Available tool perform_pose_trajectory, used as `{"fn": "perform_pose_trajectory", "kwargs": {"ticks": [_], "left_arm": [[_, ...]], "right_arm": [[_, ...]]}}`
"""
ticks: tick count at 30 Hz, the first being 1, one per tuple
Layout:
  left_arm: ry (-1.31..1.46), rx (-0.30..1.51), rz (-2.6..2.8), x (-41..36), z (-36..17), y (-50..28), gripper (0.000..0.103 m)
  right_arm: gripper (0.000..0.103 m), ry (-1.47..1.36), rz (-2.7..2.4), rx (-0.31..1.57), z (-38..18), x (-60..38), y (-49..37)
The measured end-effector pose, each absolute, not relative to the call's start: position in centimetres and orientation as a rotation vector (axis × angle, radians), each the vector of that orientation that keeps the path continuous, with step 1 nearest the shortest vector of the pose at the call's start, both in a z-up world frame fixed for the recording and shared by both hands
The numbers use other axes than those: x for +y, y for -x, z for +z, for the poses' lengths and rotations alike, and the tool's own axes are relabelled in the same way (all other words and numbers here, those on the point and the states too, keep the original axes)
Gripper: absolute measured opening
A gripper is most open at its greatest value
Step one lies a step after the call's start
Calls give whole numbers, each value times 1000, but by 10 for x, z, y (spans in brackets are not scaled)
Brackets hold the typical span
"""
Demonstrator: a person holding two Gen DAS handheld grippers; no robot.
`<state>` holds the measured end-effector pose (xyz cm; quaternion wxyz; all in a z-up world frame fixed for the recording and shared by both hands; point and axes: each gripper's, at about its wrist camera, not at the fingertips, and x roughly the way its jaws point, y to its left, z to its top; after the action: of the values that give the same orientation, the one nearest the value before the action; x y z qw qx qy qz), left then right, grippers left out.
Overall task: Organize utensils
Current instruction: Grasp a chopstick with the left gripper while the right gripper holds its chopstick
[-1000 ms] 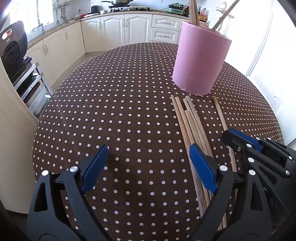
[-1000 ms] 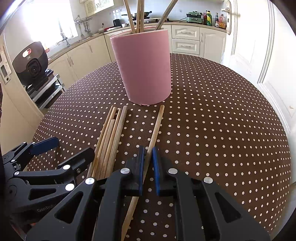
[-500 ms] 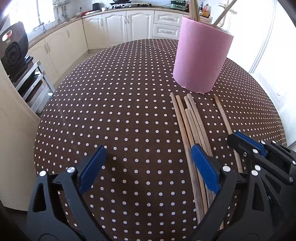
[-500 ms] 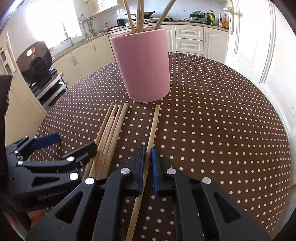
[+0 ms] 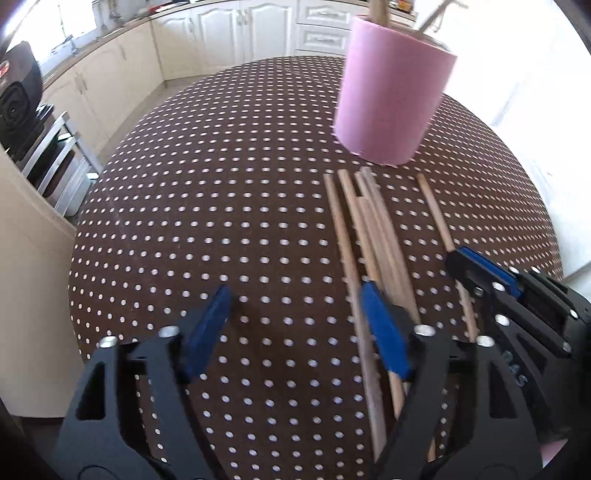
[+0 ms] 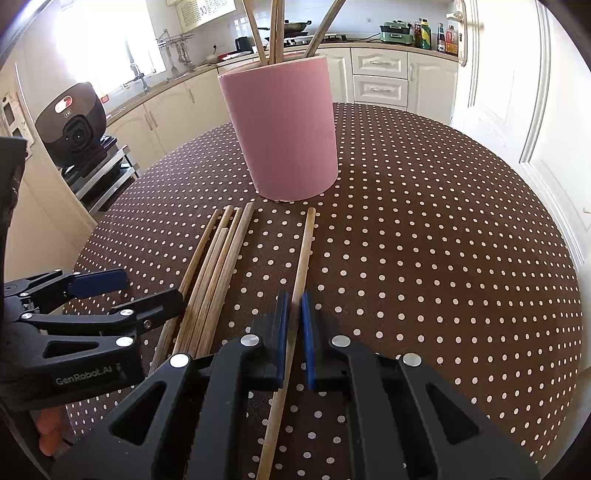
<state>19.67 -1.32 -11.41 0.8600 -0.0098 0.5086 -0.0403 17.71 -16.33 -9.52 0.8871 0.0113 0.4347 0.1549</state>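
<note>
Chopsticks of pale, round-sectioned wood are lying on a round table [image 6: 461, 229] covered with a brown cloth dotted in white. Nearest, the right gripper [image 6: 293, 314] is pinching a single chopstick [image 6: 301, 258] between its blue pads, its black plastic jaws drawn together on the shaft with only the stick's width between them; the stick is running away from the gripper toward the cup, lying apart from the others. Just to its left, a bundle of chopsticks [image 6: 218, 266] is resting side by side, touching one another, their far ends uneven. The left gripper [image 5: 295, 317] is hovering over the near part of this bundle, its jaws closing but standing well apart; its right blue pad [image 5: 384, 332] is sitting over the sticks, while the other pad is over bare cloth, and nothing is pressed between them. Whether that pad is touching the wood cannot be told. Beyond the sticks' far tips, a smooth pink cylindrical cup [image 6: 284, 129] is standing upright on the cloth, with several more chopsticks [image 6: 275, 29] leaning inside it. Farther back, cream kitchen cabinets [image 6: 380, 77] are lining the wall.
</note>
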Motion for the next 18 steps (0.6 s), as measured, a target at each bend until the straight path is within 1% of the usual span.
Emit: {"fn": "perform_pose_trajectory", "kwargs": {"ticks": [1, 4, 7, 9, 10, 11, 12, 13, 16, 18], "left_arm": [[34, 1069, -85, -14, -113, -197, 62], [85, 1046, -24, -14, -115, -202, 62], [52, 1046, 13, -24, -116, -208, 61], [58, 1019, 39, -25, -116, -211, 52], [63, 1007, 52, -24, -115, -212, 37], [83, 993, 50, -22, -115, -212, 25], [98, 989, 33, -21, -115, -212, 24], [104, 974, 12, -19, -116, -212, 21], [43, 914, -89, -19, -119, -208, 15], [-9, 893, -127, -21, -121, -203, 14]], "right_arm": [[5, -22, 321, 904, -95, -162, -177], [5, -27, 322, 904, -95, -162, -177], [5, -39, 324, 904, -95, -164, -177], [5, -39, 325, 905, -95, -164, -177], [5, -38, 324, 904, -95, -164, -177], [5, -37, 324, 904, -95, -165, -177], [5, -38, 325, 904, -95, -165, -178], [5, -42, 325, 904, -95, -166, -178], [5, -46, 326, 905, -95, -167, -178], [5, -54, 326, 906, -95, -168, -179]]}}
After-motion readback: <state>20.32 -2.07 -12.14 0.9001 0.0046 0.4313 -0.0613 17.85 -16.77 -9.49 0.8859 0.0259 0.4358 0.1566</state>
